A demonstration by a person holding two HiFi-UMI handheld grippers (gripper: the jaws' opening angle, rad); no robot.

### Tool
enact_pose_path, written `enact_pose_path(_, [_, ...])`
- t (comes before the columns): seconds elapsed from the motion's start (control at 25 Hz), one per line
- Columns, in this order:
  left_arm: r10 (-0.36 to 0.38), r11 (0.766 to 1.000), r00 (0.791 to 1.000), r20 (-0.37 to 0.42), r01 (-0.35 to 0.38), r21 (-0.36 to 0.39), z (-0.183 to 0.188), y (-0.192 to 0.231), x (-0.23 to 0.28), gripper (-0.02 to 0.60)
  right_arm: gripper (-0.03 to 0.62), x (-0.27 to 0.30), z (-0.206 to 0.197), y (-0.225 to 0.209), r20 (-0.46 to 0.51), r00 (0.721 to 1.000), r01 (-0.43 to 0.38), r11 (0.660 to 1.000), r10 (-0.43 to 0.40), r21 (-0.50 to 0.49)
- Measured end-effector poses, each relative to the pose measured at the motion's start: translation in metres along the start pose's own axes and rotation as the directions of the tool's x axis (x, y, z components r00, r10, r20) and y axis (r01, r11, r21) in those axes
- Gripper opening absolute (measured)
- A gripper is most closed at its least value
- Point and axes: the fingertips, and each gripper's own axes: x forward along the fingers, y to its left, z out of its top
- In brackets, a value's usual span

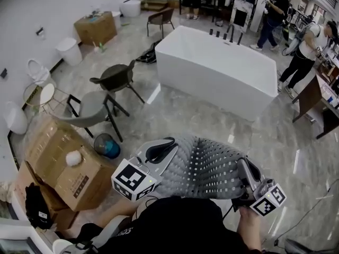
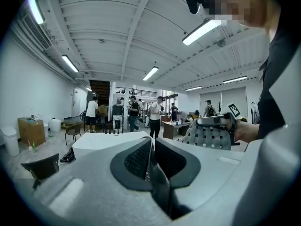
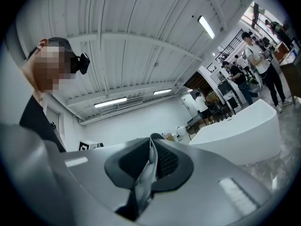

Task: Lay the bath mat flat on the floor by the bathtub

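I hold a grey perforated bath mat (image 1: 206, 168) in the air in front of me, stretched between both grippers above the marble floor. My left gripper (image 1: 161, 150) is shut on the mat's left edge, and the thin edge shows pinched between its pads (image 2: 151, 147). My right gripper (image 1: 244, 174) is shut on the mat's right edge, where a grey fold (image 3: 146, 171) sticks out of its pads. In the left gripper view the mat (image 2: 209, 136) hangs at the right. The white bathtub (image 1: 217, 67) stands farther ahead on the floor, apart from the mat.
Two dark chairs (image 1: 114, 81) and cardboard boxes (image 1: 63, 163) stand to the left, with a blue bowl (image 1: 107, 146) on the floor beside them. Several people (image 1: 304, 52) stand behind and right of the tub. A brown table (image 1: 312, 97) is at the right.
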Motion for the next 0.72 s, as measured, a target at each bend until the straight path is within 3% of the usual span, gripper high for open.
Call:
enact_pose_path(0.36, [0.030,1.000,0.999,-0.027,-0.030,-0.006,0.006,0.039,0.068,0.031,0.020,0.039,0.012,-0.071,-0.014,1.000,-0.015,0.999,0.016,0.046])
enact_pose_path(0.72, [0.050,0.998,0.999,0.005,-0.050,-0.024,0.035,0.065,0.169,0.031,0.018,0.072,0.063,-0.166,-0.023,0.999,-0.047,0.998,0.048,0.047])
